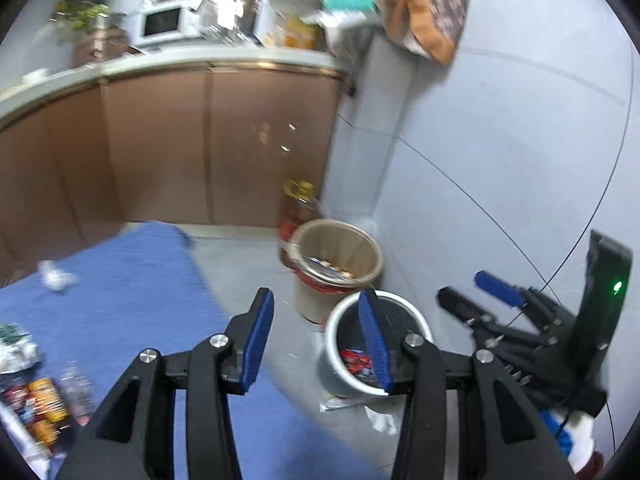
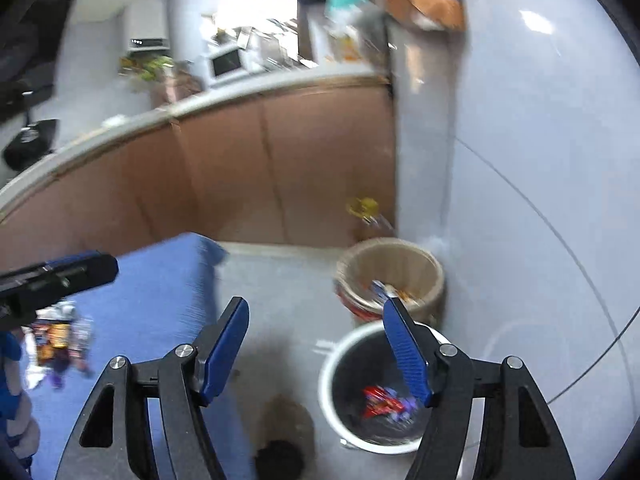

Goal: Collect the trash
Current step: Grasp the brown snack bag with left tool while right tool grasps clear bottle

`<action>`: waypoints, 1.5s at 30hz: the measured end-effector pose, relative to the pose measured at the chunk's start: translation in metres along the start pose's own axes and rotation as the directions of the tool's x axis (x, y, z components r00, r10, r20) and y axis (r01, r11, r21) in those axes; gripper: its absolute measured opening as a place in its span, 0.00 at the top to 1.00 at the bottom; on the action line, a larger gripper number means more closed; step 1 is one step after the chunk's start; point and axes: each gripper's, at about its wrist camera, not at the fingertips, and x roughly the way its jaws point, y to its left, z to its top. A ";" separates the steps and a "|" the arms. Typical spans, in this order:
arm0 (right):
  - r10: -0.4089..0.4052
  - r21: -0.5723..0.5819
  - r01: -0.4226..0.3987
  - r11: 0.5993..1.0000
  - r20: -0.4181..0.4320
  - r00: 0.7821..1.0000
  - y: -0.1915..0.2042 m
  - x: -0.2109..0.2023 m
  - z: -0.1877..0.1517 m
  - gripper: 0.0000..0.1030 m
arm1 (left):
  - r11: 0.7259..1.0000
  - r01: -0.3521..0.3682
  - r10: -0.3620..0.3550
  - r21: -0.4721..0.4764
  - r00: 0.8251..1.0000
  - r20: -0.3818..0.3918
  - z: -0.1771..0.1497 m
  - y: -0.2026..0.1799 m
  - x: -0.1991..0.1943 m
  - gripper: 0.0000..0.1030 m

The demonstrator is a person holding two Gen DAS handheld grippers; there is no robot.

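A white bin [image 1: 335, 376] with a dark inside stands on the grey floor by the wall; it also shows in the right wrist view [image 2: 329, 396]. A red wrapper [image 2: 378, 400] lies inside it, also seen in the left wrist view [image 1: 356, 360]. My left gripper [image 1: 316, 336] is open and empty, above the bin's left side. My right gripper [image 2: 316, 350] is open and empty, above and left of the bin. Snack wrappers [image 1: 42, 408] and a crumpled white paper [image 1: 54, 276] lie on the blue mat [image 1: 132, 304]. The right gripper [image 1: 492, 284] shows in the left view.
A beige bin [image 1: 340, 248] with scraps stands behind the white one, in the corner by the brown cabinets [image 1: 200, 140]. A plastic scrap [image 1: 376, 416] lies beside the white bin. A dark stain [image 2: 280, 436] marks the floor. The white wall [image 1: 500, 140] is on the right.
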 end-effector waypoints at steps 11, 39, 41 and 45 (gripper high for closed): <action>0.235 -0.140 -0.225 0.964 0.058 0.970 0.110 -0.054 0.017 0.34 | 0.971 -0.207 0.216 -0.116 0.974 0.073 -0.045 0.110 -0.133 0.50; 0.441 -0.308 -0.558 0.771 -0.375 0.816 0.282 0.070 -0.055 0.39 | 0.837 -0.254 0.187 -0.485 0.965 -0.183 -0.126 0.307 -0.104 0.50; 0.428 -0.323 -0.566 0.758 -0.408 0.806 0.291 0.085 -0.063 0.39 | 0.829 -0.258 0.169 -0.496 0.961 -0.218 -0.129 0.313 -0.090 0.50; 0.404 -0.334 -0.573 0.748 -0.455 0.793 0.303 0.113 -0.075 0.40 | 0.816 -0.250 0.120 -0.521 0.955 -0.270 -0.138 0.320 -0.068 0.52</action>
